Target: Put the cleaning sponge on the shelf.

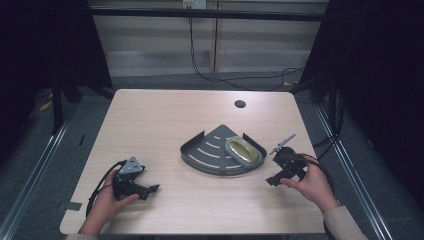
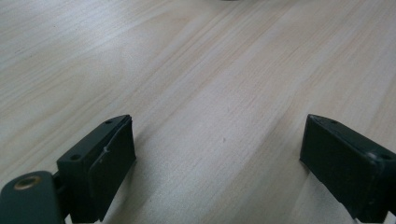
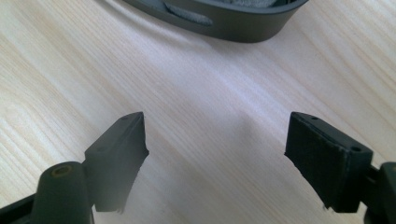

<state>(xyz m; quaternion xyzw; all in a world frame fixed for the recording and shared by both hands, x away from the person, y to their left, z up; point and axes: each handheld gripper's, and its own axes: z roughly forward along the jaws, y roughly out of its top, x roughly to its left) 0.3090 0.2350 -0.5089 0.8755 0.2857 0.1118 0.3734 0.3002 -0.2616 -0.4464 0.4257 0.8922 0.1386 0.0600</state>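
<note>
Just right of the middle of my high view sits the dark grey corner tray, a quarter-round shelf with slots cut in its floor and a low wall around it. In its right half lies an oval dish with a yellowish inside, close against the tray's right wall. In my right gripper view the tray's curved wall runs along the top edge of the frame, with bare wood between it and the jaws.

My right gripper is at the lower right of the high view, just beside the tray's right corner but not touching it; the right hand grips it from behind. Its jaws stand wide apart with only table between them.

My left gripper rests low at the lower left of the high view, well apart from the tray, held by the left hand, its grey three-cornered plate on top. Its jaws are also spread wide over empty wood.

Everything stands on the light wooden table, which has a small round hole near its far edge.
</note>
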